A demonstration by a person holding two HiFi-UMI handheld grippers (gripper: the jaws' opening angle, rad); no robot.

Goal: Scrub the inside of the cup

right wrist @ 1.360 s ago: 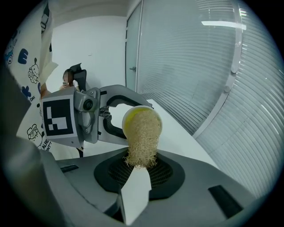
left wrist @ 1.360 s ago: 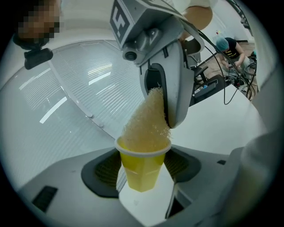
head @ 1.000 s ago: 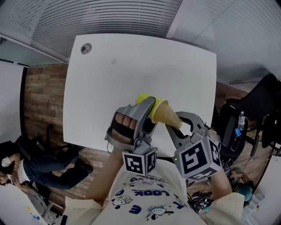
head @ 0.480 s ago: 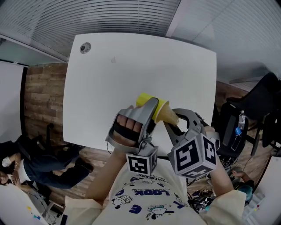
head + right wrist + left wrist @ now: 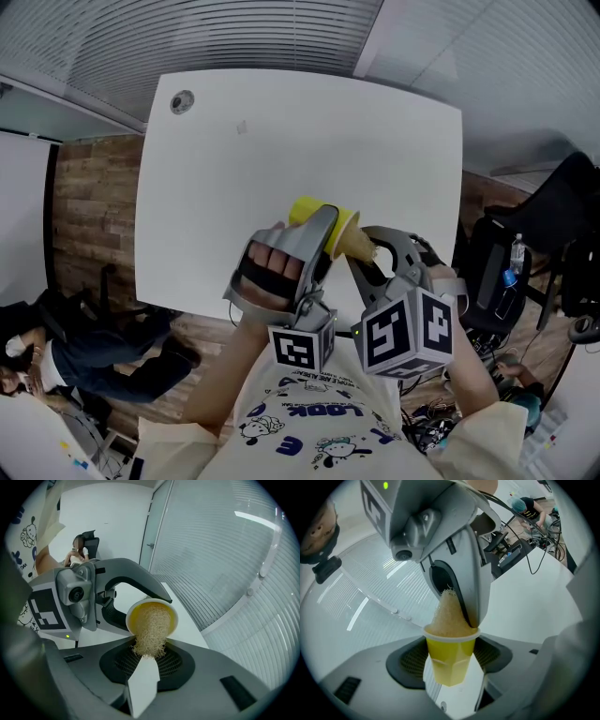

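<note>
Looks mid-scrub: the left tongs [image 5: 323,227] clamp the yellow cup [image 5: 449,660], held up above the bench's [image 5: 281,141] near edge. The right tongs [image 5: 367,253], nearly closed, pinch the scrubber pad [image 5: 151,630] stuffed into its mouth, so there's probably more scrubbing to go.

The white table [image 5: 394,159] carries a small round disc [image 5: 183,102] near its far-left corner.

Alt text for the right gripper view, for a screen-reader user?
The right gripper is shut on a tan scrub pad whose far end sits inside a yellow cup. The left gripper holds the cup, mouth toward the camera, with a white table behind.
</note>
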